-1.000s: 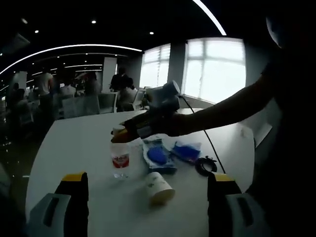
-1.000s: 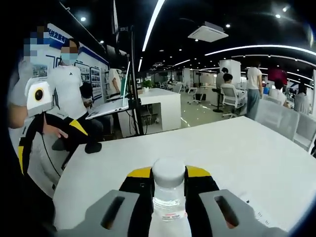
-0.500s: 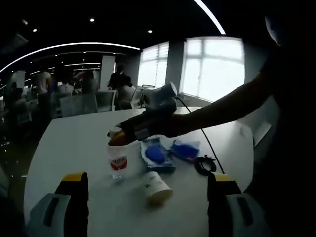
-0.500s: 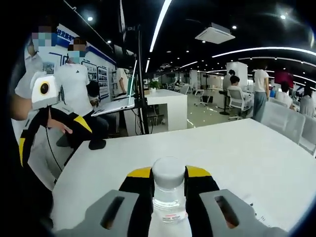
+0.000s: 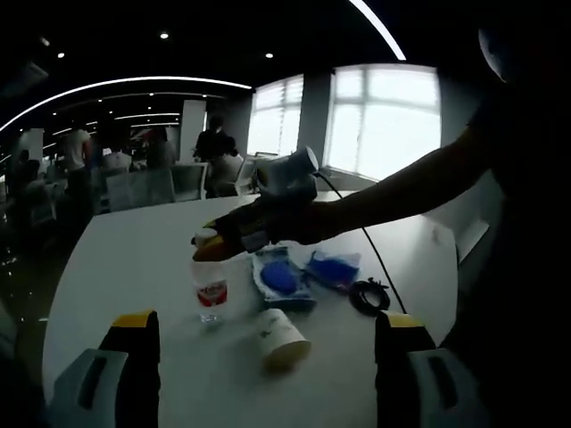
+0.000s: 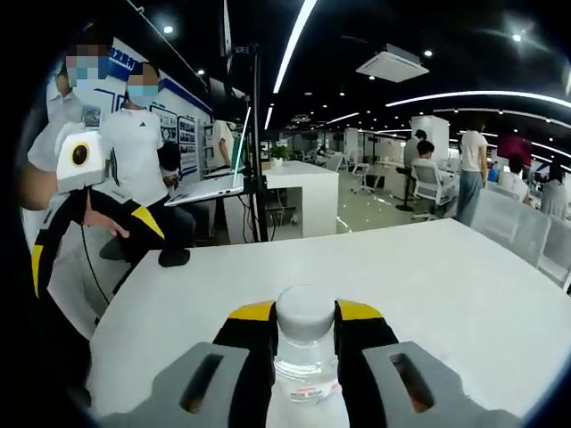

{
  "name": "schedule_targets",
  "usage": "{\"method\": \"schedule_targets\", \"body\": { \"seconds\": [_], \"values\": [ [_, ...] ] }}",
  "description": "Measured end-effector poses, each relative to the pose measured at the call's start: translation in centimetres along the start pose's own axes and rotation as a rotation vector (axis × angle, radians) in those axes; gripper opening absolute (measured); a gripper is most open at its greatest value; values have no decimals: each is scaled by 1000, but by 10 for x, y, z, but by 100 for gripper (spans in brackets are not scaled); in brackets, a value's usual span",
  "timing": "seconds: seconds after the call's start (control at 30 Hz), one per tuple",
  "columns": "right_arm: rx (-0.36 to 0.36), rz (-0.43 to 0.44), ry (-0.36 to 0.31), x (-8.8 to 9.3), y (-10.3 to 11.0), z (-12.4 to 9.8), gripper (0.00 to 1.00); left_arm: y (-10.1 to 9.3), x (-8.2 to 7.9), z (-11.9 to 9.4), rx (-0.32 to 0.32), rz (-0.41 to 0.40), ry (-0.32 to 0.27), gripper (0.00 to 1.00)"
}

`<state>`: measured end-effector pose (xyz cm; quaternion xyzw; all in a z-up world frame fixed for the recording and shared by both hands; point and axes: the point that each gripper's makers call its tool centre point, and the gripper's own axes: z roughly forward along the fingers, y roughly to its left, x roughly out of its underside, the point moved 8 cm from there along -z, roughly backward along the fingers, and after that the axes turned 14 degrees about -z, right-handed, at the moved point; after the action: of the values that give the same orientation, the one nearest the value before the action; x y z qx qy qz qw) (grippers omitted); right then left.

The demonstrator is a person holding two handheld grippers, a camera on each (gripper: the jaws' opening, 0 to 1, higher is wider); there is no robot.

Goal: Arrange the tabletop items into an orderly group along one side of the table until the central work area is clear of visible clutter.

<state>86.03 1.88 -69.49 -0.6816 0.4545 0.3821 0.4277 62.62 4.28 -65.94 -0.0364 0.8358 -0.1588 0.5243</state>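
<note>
A clear water bottle [image 5: 210, 292] with a red label stands upright near the middle of the white table [image 5: 134, 250]. My right gripper [image 5: 217, 243] reaches in from the right and is shut on the bottle's neck. From that gripper's own camera, the bottle [image 6: 305, 370] with its white cap sits tight between the yellow-tipped jaws of the right gripper [image 6: 305, 312]. My left gripper [image 5: 266, 325] is low over the near table edge, open, with nothing between its wide-set jaws. I cannot tell whether the bottle's base touches the table.
A paper cup [image 5: 282, 337] lies on its side near the bottle. Two blue packets [image 5: 281, 278] [image 5: 332, 267] and a black cable coil [image 5: 370, 296] lie to the right. A black object [image 6: 172, 259] rests at the table's far edge. People sit and stand around the office.
The right gripper, still shut on the bottle, has carried it slightly left and further away in the left gripper view. The left gripper stays open and still.
</note>
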Motion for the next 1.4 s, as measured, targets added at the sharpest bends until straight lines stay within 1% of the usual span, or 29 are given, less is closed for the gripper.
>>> {"method": "schedule_targets", "body": {
  "seconds": [0.1,0.17,0.23,0.33,0.4,0.47,0.57,0.63,0.7,0.77,0.83,0.9,0.93,1.03,1.07,1.13,1.23,1.3,1.33,1.4],
  "values": [
    [10,12,-18,-4,-2,-3,20,-1,0,1,5,2,2,99],
    [24,13,-18,-6,-3,-7,21,-4,0,2,8,4,0,99],
    [29,21,-16,-7,-2,-11,25,-6,0,2,11,4,-2,99],
    [26,16,-3,-7,2,-17,28,-8,0,4,15,9,-4,99],
    [35,35,4,-9,3,-25,34,-10,0,5,24,9,-7,99],
    [38,37,5,-9,4,-29,35,-13,1,6,29,13,-1,99],
    [58,35,8,-16,10,-44,40,-17,1,8,44,17,0,99],
    [76,51,11,-19,13,-55,42,-20,1,10,51,24,2,100],
    [89,55,15,-14,13,-57,44,-23,0,10,56,25,1,100],
    [117,82,25,-14,18,-71,48,-25,1,10,62,29,3,100],
    [129,98,25,-13,21,-80,50,-25,1,10,65,30,3,100],
    [160,123,30,-12,29,-93,54,-26,2,11,70,33,5,100],
    [168,126,29,-11,30,-95,55,-27,2,11,70,34,6,100],
    [203,141,30,-8,40,-113,58,-28,5,12,74,39,10,100],
    [222,158,38,-6,43,-120,60,-28,5,12,74,41,10,100],
    [237,157,46,-4,51,-131,62,-29,6,12,76,40,7,100],
    [272,172,47,-1,55,-143,64,-31,6,13,78,43,3,100],
    [295,172,50,0,65,-154,66,-32,7,13,79,46,5,100],
    [302,173,51,2,65,-157,66,-32,7,14,80,48,6,100],
    [324,177,64,5,72,-169,69,-33,7,14,82,49,4,100]
  ]
}}
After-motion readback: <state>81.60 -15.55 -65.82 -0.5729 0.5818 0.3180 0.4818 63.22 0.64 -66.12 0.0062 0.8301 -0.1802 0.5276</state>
